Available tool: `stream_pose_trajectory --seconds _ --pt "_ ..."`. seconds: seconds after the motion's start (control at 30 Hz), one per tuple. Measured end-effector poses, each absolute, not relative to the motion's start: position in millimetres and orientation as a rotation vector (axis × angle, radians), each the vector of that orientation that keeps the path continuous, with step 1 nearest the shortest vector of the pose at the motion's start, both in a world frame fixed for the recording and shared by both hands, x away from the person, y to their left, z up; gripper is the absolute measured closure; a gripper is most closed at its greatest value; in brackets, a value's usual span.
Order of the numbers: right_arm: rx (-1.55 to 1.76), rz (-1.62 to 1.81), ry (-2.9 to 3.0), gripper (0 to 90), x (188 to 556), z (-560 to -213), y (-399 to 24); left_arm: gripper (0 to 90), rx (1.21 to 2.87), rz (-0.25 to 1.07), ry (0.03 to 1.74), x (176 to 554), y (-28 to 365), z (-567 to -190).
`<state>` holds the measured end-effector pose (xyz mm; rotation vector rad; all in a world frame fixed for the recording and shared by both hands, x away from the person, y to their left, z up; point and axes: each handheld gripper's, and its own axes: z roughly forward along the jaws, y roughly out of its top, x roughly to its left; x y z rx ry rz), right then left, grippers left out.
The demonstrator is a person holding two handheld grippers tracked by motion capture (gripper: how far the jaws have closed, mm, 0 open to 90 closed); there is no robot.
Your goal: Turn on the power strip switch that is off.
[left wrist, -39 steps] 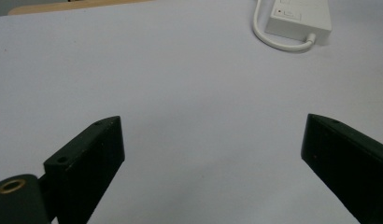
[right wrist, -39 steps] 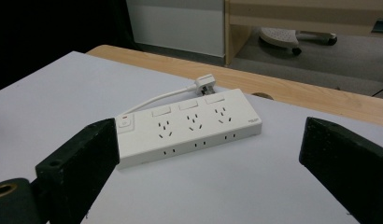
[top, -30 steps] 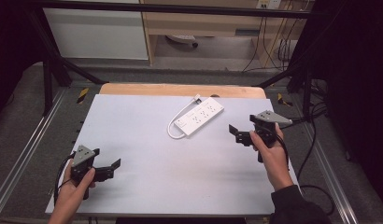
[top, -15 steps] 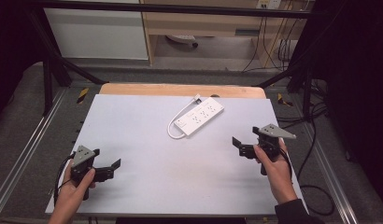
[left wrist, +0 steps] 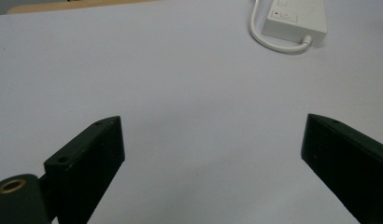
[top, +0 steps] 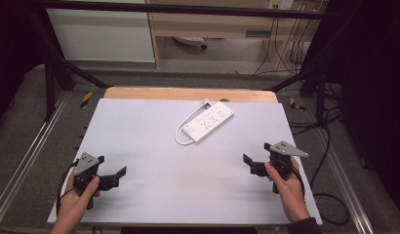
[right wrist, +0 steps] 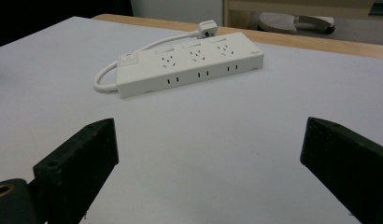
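Power strip (top: 210, 121) lies untouched — left claw (top: 121, 171) and right claw (top: 248, 159) gape, hand-held low.

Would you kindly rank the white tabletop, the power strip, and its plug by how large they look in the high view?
1. White tabletop, by far the largest.
2. Power strip, lying on the tabletop's far half.
3. Plug, tiny at the cable's end beside the strip.

Bare table (top: 154, 146) between tools; sole obstacle power strip (top: 210, 122) with looped cord, far centre.
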<state>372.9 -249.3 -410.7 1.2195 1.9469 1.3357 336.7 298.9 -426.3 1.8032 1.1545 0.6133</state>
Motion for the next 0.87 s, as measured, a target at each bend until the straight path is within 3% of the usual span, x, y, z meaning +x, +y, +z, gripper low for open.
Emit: stream_pose_trajectory --seconds 0.87 --pt "1.256 1.122 2.127 4.4 372.9 -454.8 -228.4 6.1 1.809 0.612 1.143 335.3 297.1 -425.2"
